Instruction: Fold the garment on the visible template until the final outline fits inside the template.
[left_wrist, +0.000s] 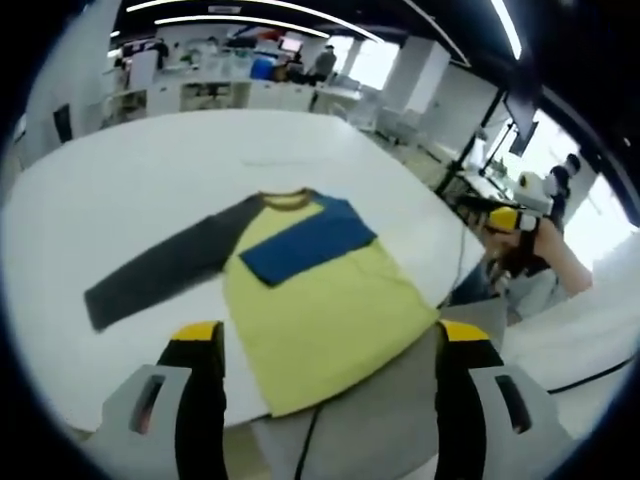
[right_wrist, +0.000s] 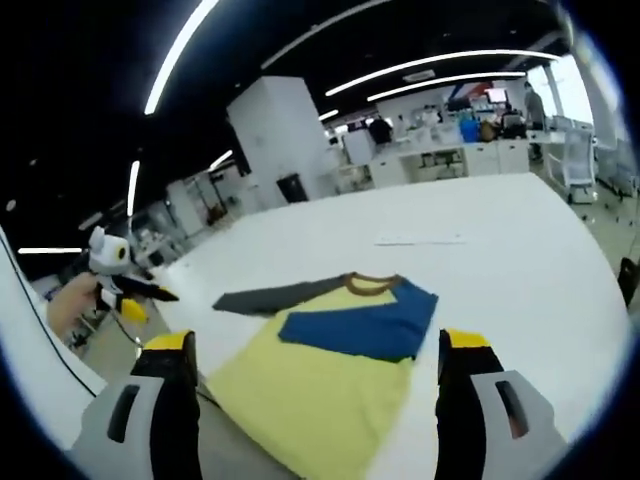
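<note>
While both the left gripper (left_wrist: 325, 345) and right gripper (right_wrist: 315, 355) hover released and empty, the shirt (left_wrist: 315, 295) hem overhanging the table (left_wrist: 120, 200) edge risks sliding off when the grey sleeve (left_wrist: 160, 270) is pulled across.

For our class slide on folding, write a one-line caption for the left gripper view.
Open left gripper above a yellow raglan shirt on a white table, blue sleeve folded across, grey sleeve outstretched.

The yellow long-sleeved shirt with one grey and one blue sleeve (left_wrist: 320, 310) hangs its hem past the round white table's (left_wrist: 130, 190) edge, and no template outline can be made out beneath it.
</note>
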